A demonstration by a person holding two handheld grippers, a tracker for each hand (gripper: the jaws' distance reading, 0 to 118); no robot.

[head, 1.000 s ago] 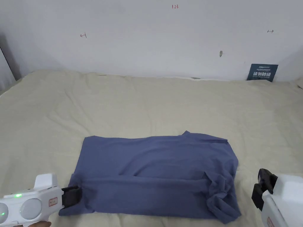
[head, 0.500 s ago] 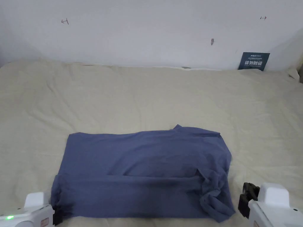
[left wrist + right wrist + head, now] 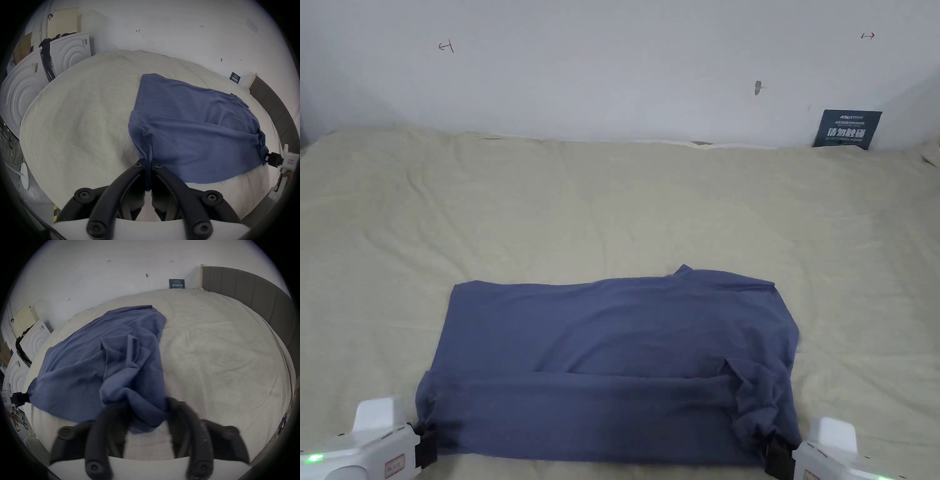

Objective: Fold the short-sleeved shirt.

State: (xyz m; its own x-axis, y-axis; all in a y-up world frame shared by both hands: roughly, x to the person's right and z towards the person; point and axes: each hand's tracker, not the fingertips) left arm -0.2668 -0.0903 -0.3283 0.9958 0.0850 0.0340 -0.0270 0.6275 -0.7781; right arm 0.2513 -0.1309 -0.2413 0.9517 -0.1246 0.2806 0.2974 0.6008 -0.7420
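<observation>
A blue short-sleeved shirt (image 3: 612,350) lies partly folded on the bed, with a band doubled over along its near edge and a bunched sleeve at the near right. My left gripper (image 3: 428,447) is at the near left corner. In the left gripper view it (image 3: 148,164) is shut, with a pinch of shirt (image 3: 186,129) cloth between its jaws. My right gripper (image 3: 778,456) is at the near right corner. In the right gripper view it (image 3: 142,404) looks blurred, its jaws apart with bunched shirt (image 3: 97,353) fabric lying between them.
The bed's cream sheet (image 3: 612,206) spreads wide beyond the shirt. A white wall runs behind it with a dark sign (image 3: 847,129) at the back right. White appliances (image 3: 71,52) stand left of the bed, and a grey headboard (image 3: 251,293) is on the right.
My right gripper has moved left from beside the shirt to its near right corner, with cloth now between its jaws. The left gripper keeps hold of the near left corner. The camera has shifted.
</observation>
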